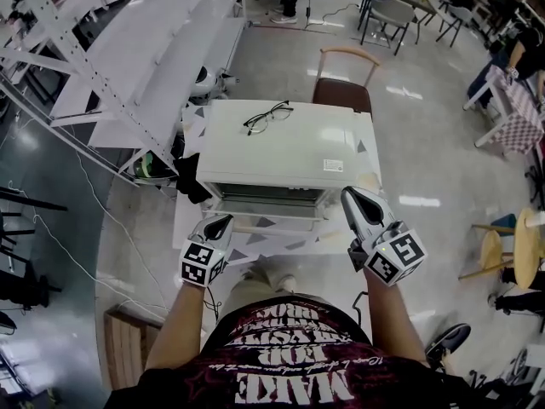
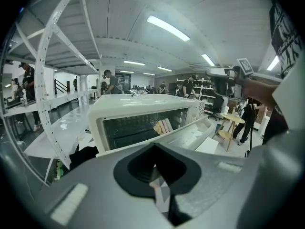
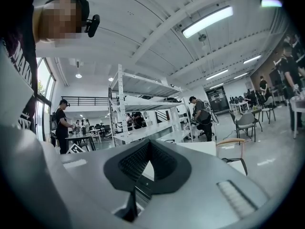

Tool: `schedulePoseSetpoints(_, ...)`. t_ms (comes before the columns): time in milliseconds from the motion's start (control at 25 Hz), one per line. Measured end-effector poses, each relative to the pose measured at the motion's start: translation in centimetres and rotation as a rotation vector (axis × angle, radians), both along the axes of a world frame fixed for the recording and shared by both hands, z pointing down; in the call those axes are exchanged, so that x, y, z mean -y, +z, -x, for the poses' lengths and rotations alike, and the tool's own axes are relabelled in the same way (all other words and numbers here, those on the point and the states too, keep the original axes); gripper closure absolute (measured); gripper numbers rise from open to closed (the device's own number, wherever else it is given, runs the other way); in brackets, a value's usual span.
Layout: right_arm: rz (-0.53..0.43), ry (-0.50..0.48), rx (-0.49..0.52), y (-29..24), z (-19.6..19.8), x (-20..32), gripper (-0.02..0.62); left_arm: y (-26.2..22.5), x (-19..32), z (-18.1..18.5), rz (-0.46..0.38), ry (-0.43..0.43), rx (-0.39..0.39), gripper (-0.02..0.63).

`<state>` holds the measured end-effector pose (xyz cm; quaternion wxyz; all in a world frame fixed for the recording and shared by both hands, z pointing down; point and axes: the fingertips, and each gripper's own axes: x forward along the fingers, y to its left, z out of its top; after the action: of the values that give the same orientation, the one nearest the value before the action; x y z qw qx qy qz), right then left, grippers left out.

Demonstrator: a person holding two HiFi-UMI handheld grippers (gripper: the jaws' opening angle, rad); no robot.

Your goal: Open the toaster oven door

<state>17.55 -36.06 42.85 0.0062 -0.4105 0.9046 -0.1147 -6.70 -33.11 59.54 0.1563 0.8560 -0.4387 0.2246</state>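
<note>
A white toaster oven [image 1: 285,143] stands on a small table, and its dark front opening faces me. The door [image 1: 271,221] hangs tipped outward below the opening; in the left gripper view it shows as a white ledge [image 2: 190,133] in front of the dark cavity [image 2: 138,130]. My left gripper [image 1: 223,221] is at the door's left front corner, shut, with nothing between its fingers [image 2: 153,149]. At the oven's right front corner my right gripper [image 1: 349,194] is also shut and holds nothing [image 3: 150,144]. It points past the oven, up and into the room.
A pair of glasses [image 1: 267,117] lies on the oven's top. The table [image 1: 255,247] has a grey triangle pattern. A brown chair [image 1: 342,88] stands behind the oven and white metal shelving [image 1: 111,66] to the left. People and tables fill the far room.
</note>
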Motion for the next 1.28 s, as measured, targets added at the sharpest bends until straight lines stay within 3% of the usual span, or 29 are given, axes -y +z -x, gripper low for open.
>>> schedulePoseSetpoints(440, 0.013, 0.034, 0.009, 0.5, -2.3, -2.1, 0.569, 2.8, -3.9, -0.2, 0.027, 0.009, 0.006, 0.604)
schedulePoseSetpoints(720, 0.017, 0.024, 0.006, 0.6, -1.5, -3.4, 0.569, 6.3, -7.3, -0.1, 0.078, 0.018, -0.012, 0.604)
schedulePoseSetpoints(1280, 0.043, 0.020, -0.034, 1.9, -0.7, -5.2, 0.569, 11.6, -10.3, 0.1, 0.078, -0.040, -0.054, 0.604)
